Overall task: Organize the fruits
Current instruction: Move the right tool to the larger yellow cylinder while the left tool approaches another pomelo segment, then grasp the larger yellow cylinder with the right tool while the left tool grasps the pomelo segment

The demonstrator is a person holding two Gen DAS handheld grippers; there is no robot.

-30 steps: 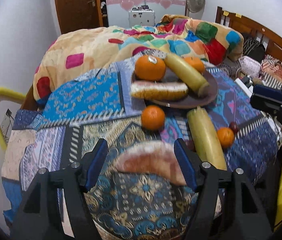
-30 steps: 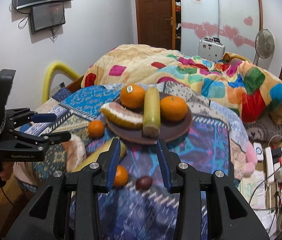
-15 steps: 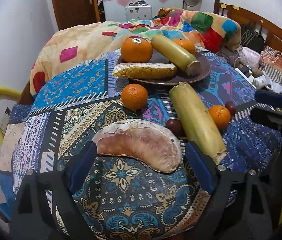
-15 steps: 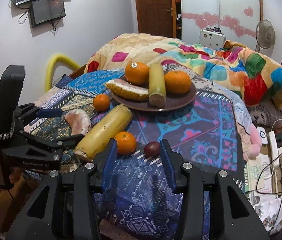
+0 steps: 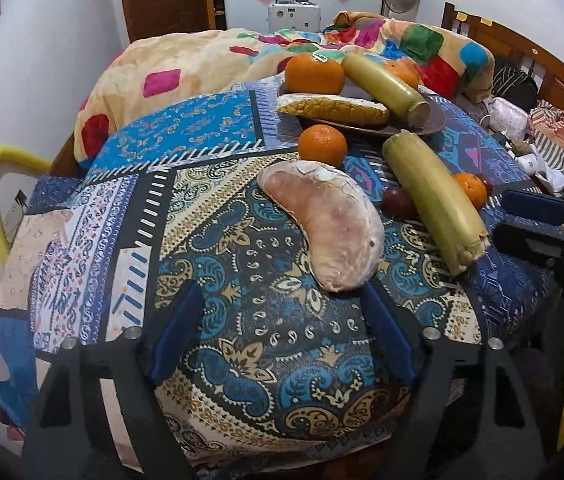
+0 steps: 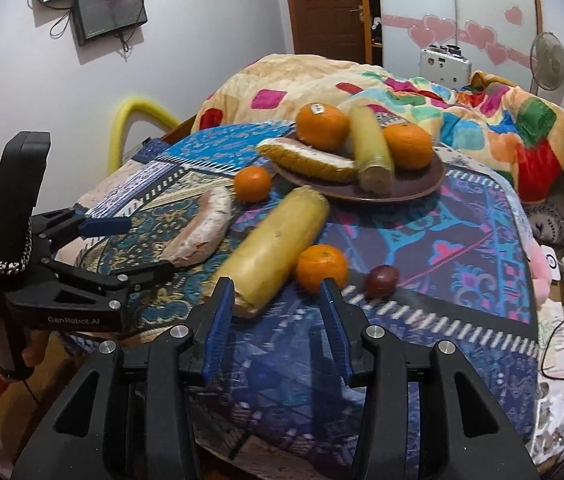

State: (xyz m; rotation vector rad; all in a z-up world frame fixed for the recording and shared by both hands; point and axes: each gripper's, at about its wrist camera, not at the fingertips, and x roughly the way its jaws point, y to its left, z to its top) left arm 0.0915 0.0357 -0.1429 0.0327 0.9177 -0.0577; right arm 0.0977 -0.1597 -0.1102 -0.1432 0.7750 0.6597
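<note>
Left wrist view shows the left hand-held gripper (image 5: 278, 336) spread wide and empty, just before the pink pomelo segment (image 5: 323, 224). Beside this segment lies a long yellow-green fruit (image 5: 433, 196). The right hand-held gripper (image 6: 278, 328) is spread too, near a small orange (image 6: 321, 268). Beyond the segment stands the brown plate (image 6: 413, 188) with fruits.

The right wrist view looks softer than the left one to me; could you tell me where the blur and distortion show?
Right wrist view: the long yellow fruit and cloth near the gripper are smeared. Left wrist view: the pink wedge is sharp. Both views bend at the edges, with dark corners.
</note>
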